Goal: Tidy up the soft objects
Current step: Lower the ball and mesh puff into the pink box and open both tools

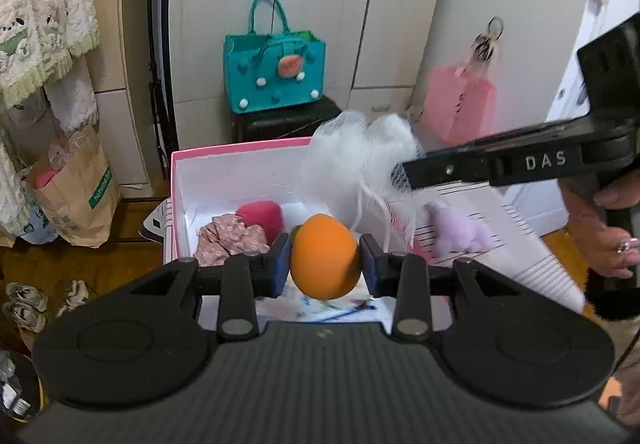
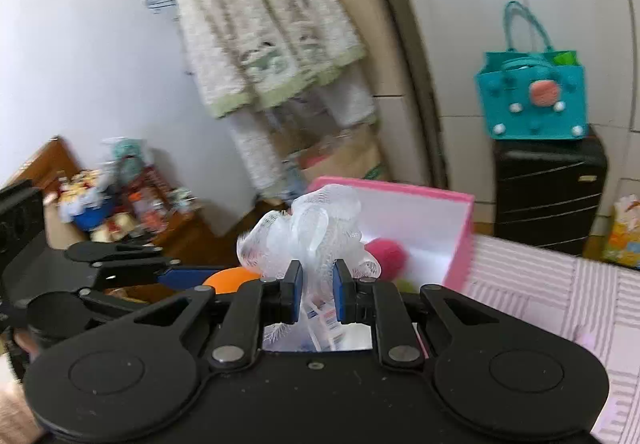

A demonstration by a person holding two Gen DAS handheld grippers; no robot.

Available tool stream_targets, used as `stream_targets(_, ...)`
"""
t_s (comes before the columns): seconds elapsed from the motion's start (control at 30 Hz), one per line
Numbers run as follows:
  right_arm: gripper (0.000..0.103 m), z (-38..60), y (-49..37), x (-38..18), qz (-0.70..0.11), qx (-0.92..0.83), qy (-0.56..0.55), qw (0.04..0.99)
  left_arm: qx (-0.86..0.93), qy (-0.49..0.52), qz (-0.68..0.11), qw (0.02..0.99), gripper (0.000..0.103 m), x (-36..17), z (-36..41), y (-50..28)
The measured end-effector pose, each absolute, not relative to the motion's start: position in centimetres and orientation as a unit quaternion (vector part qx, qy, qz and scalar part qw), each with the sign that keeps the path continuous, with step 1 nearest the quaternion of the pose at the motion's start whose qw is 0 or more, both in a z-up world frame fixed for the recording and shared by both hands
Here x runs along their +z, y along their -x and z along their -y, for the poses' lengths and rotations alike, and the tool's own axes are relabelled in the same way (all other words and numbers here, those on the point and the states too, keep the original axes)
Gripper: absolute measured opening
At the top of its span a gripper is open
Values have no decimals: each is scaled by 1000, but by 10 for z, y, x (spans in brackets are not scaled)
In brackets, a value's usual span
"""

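My left gripper (image 1: 325, 264) is shut on an orange egg-shaped sponge (image 1: 324, 260), just above the near edge of a pink box (image 1: 240, 147) with a white inside. In the box lie a red sponge (image 1: 261, 216) and a floral scrunchie (image 1: 232, 240). My right gripper (image 2: 316, 296) is shut on a white mesh bath pouf (image 2: 308, 228), and hangs by the box's right side. In the left wrist view the right gripper (image 1: 408, 176) comes in from the right with the pouf (image 1: 356, 152). The right wrist view shows the left gripper (image 2: 192, 276), the orange sponge (image 2: 230, 280) and the pink box (image 2: 460, 240).
A purple plush toy (image 1: 460, 230) lies on the striped surface (image 2: 540, 284) right of the box. Behind stand a teal bag (image 1: 276, 76) on a black case (image 2: 548, 196), a hanging pink bag (image 1: 460, 108), a paper bag (image 1: 76, 188) and hanging robes (image 2: 260, 24). Shoes (image 1: 28, 304) lie on the floor.
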State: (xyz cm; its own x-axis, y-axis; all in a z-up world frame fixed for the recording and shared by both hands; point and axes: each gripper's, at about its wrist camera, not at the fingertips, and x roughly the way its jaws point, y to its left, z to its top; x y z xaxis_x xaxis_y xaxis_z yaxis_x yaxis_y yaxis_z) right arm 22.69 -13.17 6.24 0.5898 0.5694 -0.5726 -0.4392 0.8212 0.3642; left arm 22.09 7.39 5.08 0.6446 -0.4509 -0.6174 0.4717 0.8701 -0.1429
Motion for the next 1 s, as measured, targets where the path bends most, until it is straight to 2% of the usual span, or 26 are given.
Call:
stream_targets(0.3, 19, 117, -262, 39, -341, 214, 13, 916, -243, -15, -395, 886, 36, 15, -64, -282)
stream_targets(0.5, 19, 96, -270, 16, -347, 187, 109, 913, -244, -31, -396, 885, 36, -2, -61, -288)
stream_targets(0.6, 23, 85, -275, 9, -345, 179, 157, 908, -245, -27, -403, 881, 36, -3, -59, -292)
stream_targets(0.83, 32, 95, -278, 8, -353, 185, 116, 910, -239, -23, -408, 881, 36, -4, -59, -301)
stream_targets(1.0, 40, 113, -272, 9, -352, 205, 45, 912, -236, -17, -414, 879, 37, -7, -62, -301)
